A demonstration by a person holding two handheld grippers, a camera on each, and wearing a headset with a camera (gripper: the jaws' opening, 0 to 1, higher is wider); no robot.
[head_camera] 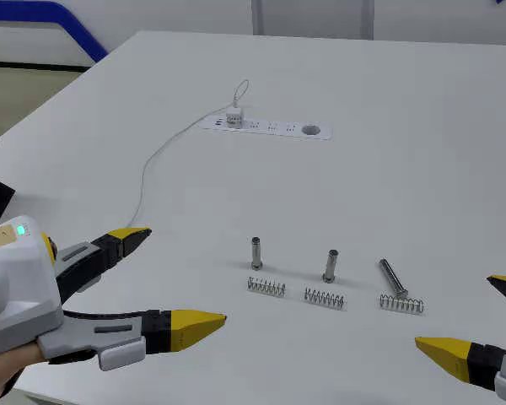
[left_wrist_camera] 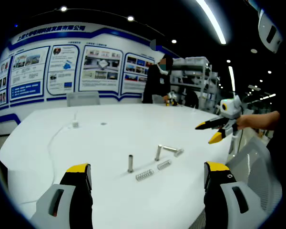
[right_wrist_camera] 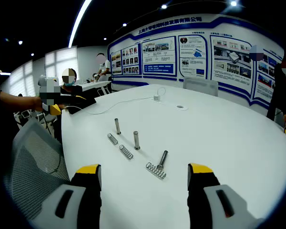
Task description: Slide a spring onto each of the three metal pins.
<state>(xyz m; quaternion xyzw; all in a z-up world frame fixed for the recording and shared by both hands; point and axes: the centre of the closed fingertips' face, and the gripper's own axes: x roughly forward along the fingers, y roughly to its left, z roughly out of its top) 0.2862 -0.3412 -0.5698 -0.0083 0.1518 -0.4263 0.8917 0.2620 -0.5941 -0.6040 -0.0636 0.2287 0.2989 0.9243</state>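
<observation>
While my left gripper and right gripper hover with jaws wide apart and empty, three pins sit between them on the table, two upright, one lying, a spring flat just before each.

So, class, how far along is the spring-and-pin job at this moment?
Nothing is done yet: the springs lie loose on the table, one in front of each bare pin. The two upright pins stand ready; the third pin lies on its side. The left gripper and right gripper are open and empty. All three fittings remain.
</observation>
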